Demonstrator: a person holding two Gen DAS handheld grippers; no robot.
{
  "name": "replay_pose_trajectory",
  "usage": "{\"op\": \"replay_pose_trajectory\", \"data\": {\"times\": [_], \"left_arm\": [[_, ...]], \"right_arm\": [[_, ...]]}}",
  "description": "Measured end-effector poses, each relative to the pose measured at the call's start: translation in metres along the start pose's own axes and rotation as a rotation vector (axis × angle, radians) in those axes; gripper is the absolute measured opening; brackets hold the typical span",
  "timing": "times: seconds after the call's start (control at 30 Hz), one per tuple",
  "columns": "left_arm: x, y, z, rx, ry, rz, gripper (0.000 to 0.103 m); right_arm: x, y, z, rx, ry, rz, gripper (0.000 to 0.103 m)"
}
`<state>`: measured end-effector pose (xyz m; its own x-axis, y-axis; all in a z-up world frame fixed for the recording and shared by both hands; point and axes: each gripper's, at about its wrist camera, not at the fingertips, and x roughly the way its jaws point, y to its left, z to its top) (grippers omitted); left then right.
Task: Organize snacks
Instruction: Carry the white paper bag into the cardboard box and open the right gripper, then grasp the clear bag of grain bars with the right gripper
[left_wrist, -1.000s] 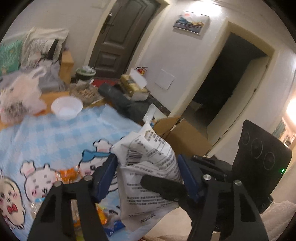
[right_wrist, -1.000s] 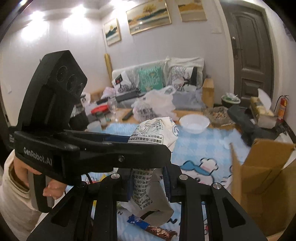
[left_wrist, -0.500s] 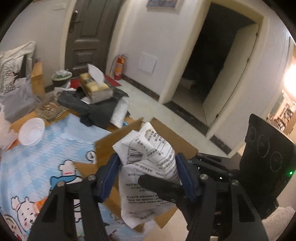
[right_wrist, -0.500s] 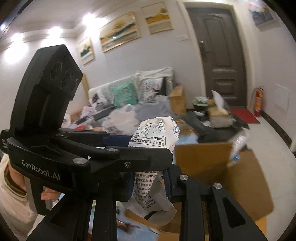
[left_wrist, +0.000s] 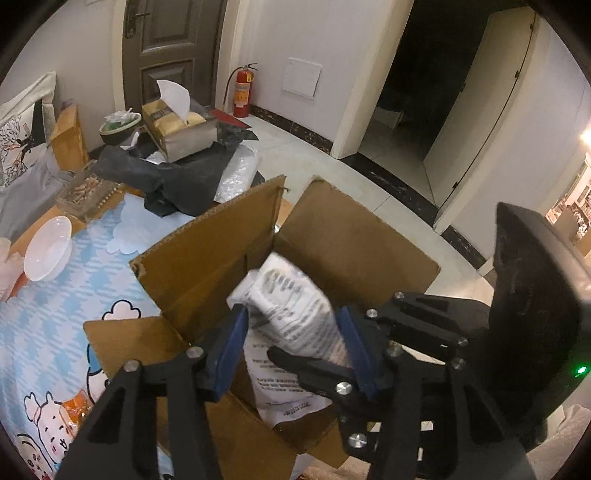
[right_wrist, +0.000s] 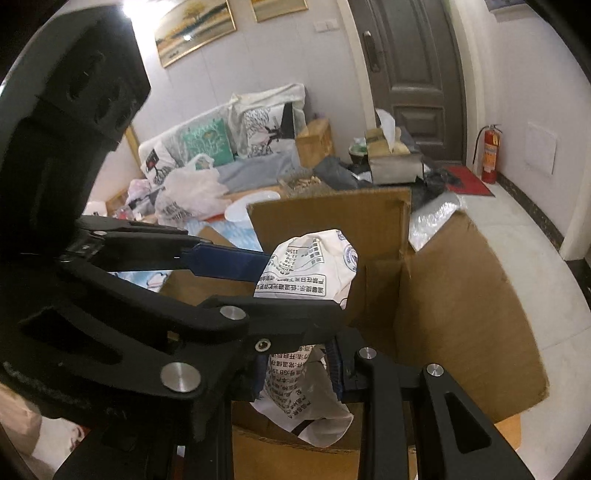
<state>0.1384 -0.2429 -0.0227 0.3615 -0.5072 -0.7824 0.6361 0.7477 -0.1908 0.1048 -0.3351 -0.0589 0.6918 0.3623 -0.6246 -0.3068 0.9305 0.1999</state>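
Over the open cardboard box (left_wrist: 207, 266), white printed snack bag (left_wrist: 295, 310) held by both claws, upper end above the opening, lower end hanging inside. Left claw (left_wrist: 291, 339) closing, blue pads (left_wrist: 232, 343) flanking the bag's upper part, contact unclear through blur. Right claw (right_wrist: 299, 373) narrow, easing apart, pinching the bag's lower neck. Box on a blue checked cloth (left_wrist: 55, 314) covering the surface, white bowl (left_wrist: 46, 247) near.

A home living room: cushioned sofa (right_wrist: 221, 155), framed paintings (right_wrist: 195, 31).
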Motion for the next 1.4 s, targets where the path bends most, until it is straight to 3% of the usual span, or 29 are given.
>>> {"op": "replay_pose_trajectory", "data": {"times": [0.1, 0.17, 0.23, 0.43, 0.83, 1.1, 1.4], "left_arm": [[-0.008, 0.001, 0.000, 0.002, -0.014, 0.002, 0.051], [-0.019, 0.005, -0.003, 0.013, -0.035, 0.037, 0.063], [-0.036, 0.010, -0.007, 0.013, -0.070, 0.053, 0.075], [-0.094, 0.038, -0.031, -0.001, -0.165, 0.147, 0.084], [-0.170, 0.141, -0.138, -0.217, -0.236, 0.314, 0.085], [-0.178, 0.199, -0.217, -0.375, -0.228, 0.326, 0.085], [-0.160, 0.246, -0.267, -0.504, -0.209, 0.310, 0.085]], "right_arm": [[0.006, 0.001, -0.006, 0.014, 0.040, -0.011, 0.029], [0.012, -0.002, -0.009, 0.033, 0.069, -0.024, 0.033], [0.010, -0.005, -0.009, 0.050, 0.049, -0.012, 0.033], [-0.011, 0.014, 0.002, 0.009, -0.013, -0.006, 0.041], [-0.021, 0.121, 0.010, -0.184, -0.062, 0.177, 0.042], [0.025, 0.192, 0.000, -0.264, 0.057, 0.261, 0.043], [0.098, 0.230, -0.017, -0.343, 0.172, 0.332, 0.046]]}}
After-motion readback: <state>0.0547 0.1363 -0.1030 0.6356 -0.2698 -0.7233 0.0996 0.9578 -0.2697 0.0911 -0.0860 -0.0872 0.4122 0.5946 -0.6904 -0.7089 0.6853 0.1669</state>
